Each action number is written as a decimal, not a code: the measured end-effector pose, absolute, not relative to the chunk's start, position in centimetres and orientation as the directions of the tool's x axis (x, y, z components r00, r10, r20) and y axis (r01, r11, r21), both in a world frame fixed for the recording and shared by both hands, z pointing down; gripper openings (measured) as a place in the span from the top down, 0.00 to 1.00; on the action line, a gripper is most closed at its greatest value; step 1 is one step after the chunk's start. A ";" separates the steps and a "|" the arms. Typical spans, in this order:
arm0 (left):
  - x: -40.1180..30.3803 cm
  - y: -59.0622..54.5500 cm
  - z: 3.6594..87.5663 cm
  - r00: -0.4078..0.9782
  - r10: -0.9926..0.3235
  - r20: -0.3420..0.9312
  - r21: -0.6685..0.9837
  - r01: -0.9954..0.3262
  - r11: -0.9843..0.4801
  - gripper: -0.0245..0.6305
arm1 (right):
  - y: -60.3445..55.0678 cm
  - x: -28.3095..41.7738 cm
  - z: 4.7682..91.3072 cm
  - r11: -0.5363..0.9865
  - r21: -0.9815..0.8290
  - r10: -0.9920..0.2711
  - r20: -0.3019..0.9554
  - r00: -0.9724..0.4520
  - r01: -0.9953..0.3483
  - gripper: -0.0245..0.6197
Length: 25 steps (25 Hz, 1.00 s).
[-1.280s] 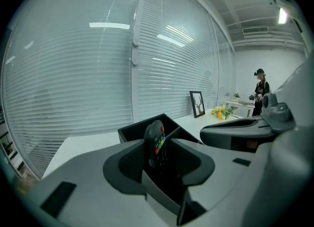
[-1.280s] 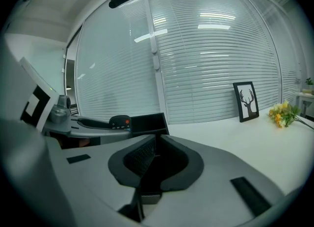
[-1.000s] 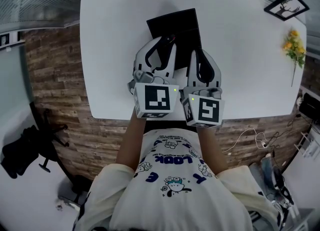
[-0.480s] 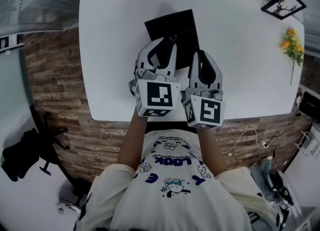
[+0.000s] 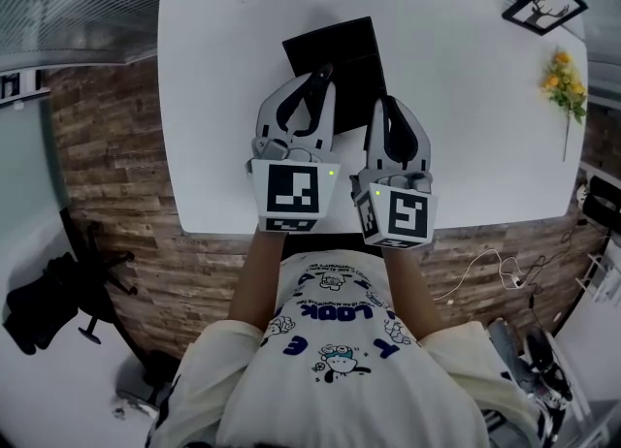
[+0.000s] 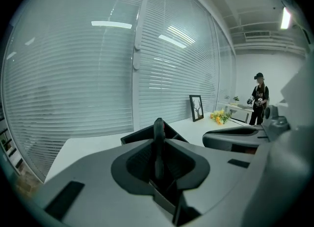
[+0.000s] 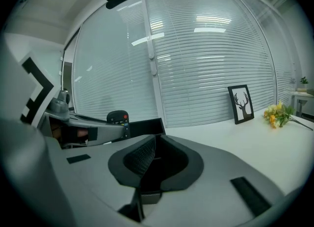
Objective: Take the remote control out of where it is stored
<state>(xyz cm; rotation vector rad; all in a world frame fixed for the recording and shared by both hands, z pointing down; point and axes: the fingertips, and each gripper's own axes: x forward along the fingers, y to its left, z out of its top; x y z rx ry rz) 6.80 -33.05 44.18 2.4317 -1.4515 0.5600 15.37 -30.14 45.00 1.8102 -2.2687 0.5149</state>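
Left gripper (image 5: pixel 322 80) over the white table (image 5: pixel 213 97): we are watching its fingers closing to a narrow gap, with the remote (image 6: pixel 158 135) standing upright and edge-on between them. The pads seem to be meeting its two broad faces. From the right gripper view we are reading the button face, red key uppermost, turned towards the right side.

Remote's place: at the near edge of the black box (image 5: pixel 335 39), its top poking above the rim. We are not able to tell whether its lower end is inside the box or already out.

Handling, as we are judging it: a light, stiff plastic bar, smooth-skinned, so liable to slide if pinched lightly or near one end. We are favouring a hold across the broad faces around mid-length, and a straight lift along its own length so it is not catching on the box wall. Rubber keys are giving some extra bite on one face.

Right gripper (image 5: pixel 385 107): hanging just beside the left one, fingers together, nothing between them.

Far right of the table: a picture frame (image 5: pixel 543 10) and yellow flowers (image 5: pixel 563 87), both well apart from the work.
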 end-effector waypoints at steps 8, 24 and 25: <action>6.4 -31.8 40.2 0.430 -0.824 0.368 0.019 -0.890 -0.456 0.86 | -29.2 14.7 42.6 0.199 -0.155 -0.917 0.319 -0.239 -0.968 0.89; 2.0 -27.4 33.6 0.356 -0.902 0.243 0.032 -0.933 -0.359 0.86 | -26.2 10.7 37.7 0.286 -0.150 -0.921 0.229 -0.314 -0.946 0.89; 1.5 -27.0 33.5 0.344 -0.907 0.242 0.030 -0.937 -0.347 0.86 | -26.1 10.4 37.4 0.290 -0.150 -0.921 0.225 -0.318 -0.945 0.89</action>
